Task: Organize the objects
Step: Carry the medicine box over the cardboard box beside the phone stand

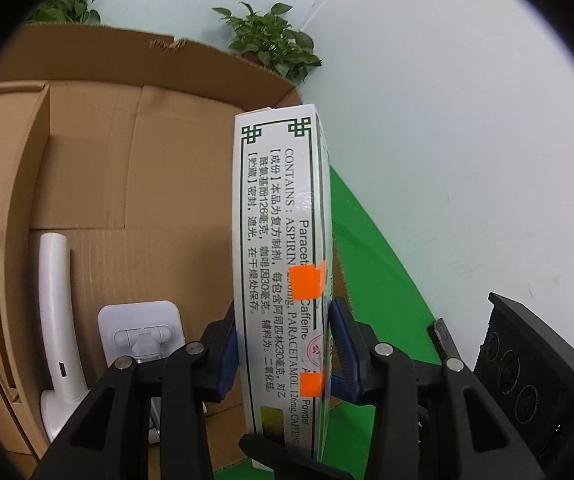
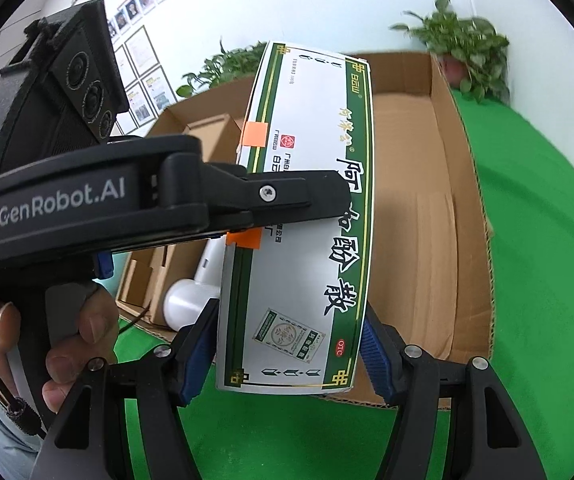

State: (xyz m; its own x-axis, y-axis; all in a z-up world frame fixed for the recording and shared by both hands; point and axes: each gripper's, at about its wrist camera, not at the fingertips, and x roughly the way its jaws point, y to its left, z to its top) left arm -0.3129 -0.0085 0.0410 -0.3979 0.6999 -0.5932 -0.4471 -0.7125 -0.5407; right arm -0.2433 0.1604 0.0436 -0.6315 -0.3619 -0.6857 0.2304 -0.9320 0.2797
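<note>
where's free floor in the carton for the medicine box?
Free: the carton floor's right half, bare cardboard from the medicine box to the right wall. Crowded: the left side, with a white curved handle, a white mount and a small inner carton.

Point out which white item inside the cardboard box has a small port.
The tall curved stem; the square plate beside it shows only a hinge bracket.
</note>
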